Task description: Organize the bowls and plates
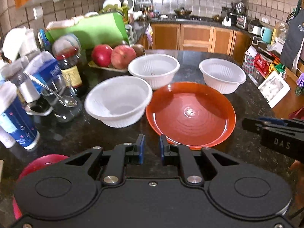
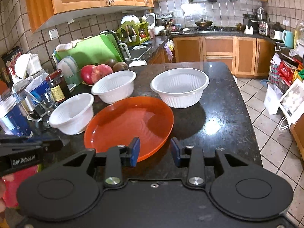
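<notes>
An orange plate (image 1: 190,112) (image 2: 129,125) lies on the dark granite counter (image 1: 247,102) (image 2: 218,125). Three white ribbed bowls stand around it: one at its left (image 1: 117,100) (image 2: 72,114), one behind it (image 1: 153,70) (image 2: 114,87), one at the back right (image 1: 222,74) (image 2: 179,86). My left gripper (image 1: 151,146) is open and empty, just short of the plate's near left rim. My right gripper (image 2: 154,150) is open and empty over the plate's near right rim. A pink-red plate (image 1: 38,166) shows partly under my left gripper.
Bottles, a jar (image 2: 57,87), a glass with spoons (image 1: 62,98) and cans crowd the counter's left side. A tray of apples (image 1: 112,56) sits behind the bowls. The counter's right edge (image 2: 245,114) drops to tiled floor with bags.
</notes>
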A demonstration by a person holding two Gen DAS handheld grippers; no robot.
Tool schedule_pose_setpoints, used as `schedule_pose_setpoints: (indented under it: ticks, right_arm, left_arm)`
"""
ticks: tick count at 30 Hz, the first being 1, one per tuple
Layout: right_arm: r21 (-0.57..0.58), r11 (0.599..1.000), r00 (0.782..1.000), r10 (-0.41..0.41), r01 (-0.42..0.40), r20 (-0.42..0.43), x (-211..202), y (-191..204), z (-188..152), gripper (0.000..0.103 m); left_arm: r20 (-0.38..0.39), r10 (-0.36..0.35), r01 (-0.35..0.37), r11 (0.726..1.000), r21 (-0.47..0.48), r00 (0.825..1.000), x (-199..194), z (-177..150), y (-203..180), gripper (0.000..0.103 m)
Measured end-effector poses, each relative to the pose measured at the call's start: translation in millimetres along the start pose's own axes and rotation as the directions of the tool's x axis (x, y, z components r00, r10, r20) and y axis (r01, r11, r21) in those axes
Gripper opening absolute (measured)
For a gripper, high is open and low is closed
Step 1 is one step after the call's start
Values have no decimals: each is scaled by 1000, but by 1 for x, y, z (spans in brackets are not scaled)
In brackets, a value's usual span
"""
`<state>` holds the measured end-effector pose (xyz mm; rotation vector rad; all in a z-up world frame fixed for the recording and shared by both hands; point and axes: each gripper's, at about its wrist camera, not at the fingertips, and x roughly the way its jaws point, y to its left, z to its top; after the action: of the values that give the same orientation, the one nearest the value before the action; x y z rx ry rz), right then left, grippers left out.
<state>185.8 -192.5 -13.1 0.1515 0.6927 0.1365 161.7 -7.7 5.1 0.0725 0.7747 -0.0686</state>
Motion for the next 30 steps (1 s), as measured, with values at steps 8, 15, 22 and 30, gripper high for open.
schedule_pose_setpoints:
  ticks: [8, 15, 22, 30]
  right_arm:
    - [-7, 1000, 1000, 2, -2, -24, 36, -18, 18, 37]
    - [-31, 999, 999, 16, -18, -52, 66, -24, 30, 37]
    - [-37, 998, 997, 39, -41, -66, 82, -29, 37, 37]
    - [-54, 997, 996, 42, -47, -84, 94, -30, 38, 37]
  left_arm:
    - [-10, 48, -49, 998, -48, 999, 23, 9, -6, 21]
    - [-62, 72, -76, 994, -77, 995, 45, 11, -5, 21]
    - [-87, 93, -103, 989, -111, 992, 48, 10, -1, 21]
    - [-100, 129, -139, 985, -101, 987, 64, 16, 0, 21]
